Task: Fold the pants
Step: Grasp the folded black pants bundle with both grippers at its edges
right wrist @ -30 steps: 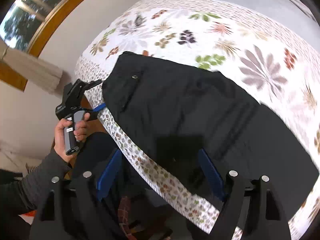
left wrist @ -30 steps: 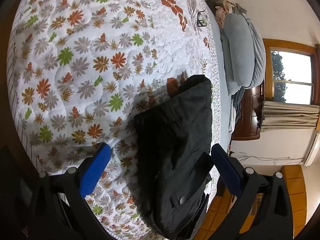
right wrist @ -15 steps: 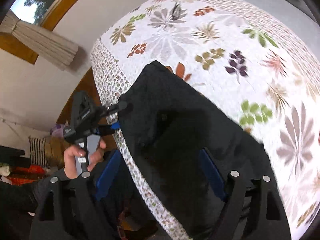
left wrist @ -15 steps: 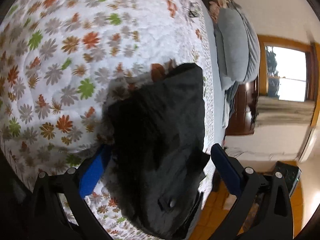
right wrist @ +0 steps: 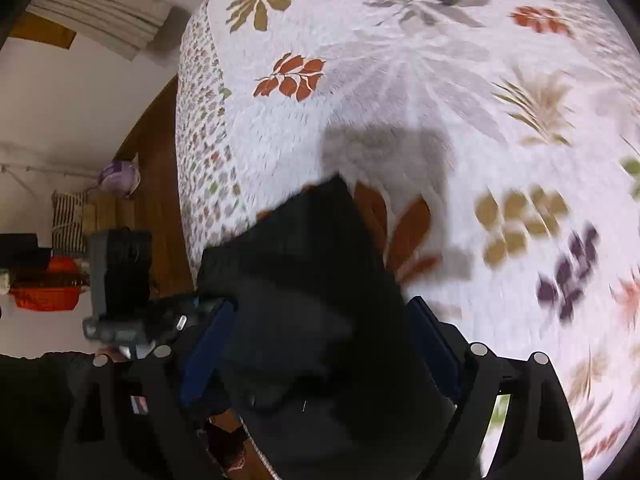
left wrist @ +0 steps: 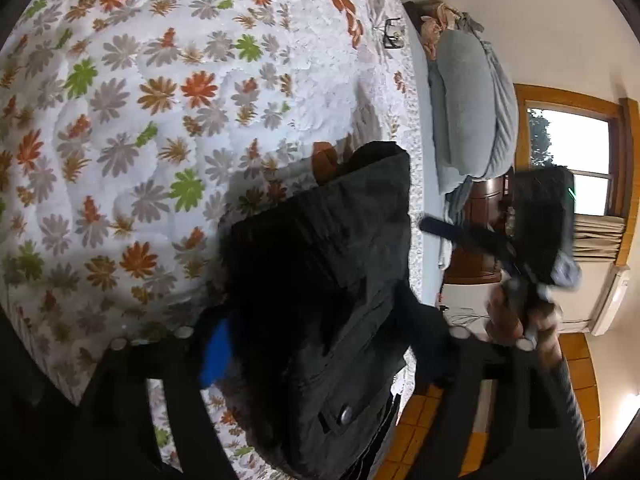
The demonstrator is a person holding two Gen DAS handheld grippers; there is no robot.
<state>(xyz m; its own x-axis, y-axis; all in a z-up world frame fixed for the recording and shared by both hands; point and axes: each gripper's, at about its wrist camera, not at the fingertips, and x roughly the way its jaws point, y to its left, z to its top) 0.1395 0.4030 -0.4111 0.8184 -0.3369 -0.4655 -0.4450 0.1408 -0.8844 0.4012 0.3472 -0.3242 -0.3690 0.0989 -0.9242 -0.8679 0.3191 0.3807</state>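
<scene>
The black pants (left wrist: 320, 272) lie bunched near the bed's edge on the floral quilt (left wrist: 160, 100). My left gripper (left wrist: 320, 348) is open, its blue-padded fingers on either side of the pants' waist end with a snap button (left wrist: 345, 414). My right gripper (right wrist: 320, 344) is open too, its fingers straddling the pants (right wrist: 312, 300) from the other side. The right gripper shows blurred in the left wrist view (left wrist: 532, 240), held in a hand. The left gripper shows in the right wrist view (right wrist: 120, 304).
Glasses (left wrist: 394, 34) lie on the quilt far off. A grey pillow (left wrist: 468, 112) lies at the bed's head. A window (left wrist: 568, 160) and a wooden nightstand (left wrist: 476, 240) are beyond the bed. An orange tiled floor (left wrist: 448, 440) is below the bed's edge.
Both grippers have moved in close over the pants. The pants now fill the gap between each pair of fingers, and the two grippers have come nearer each other.
</scene>
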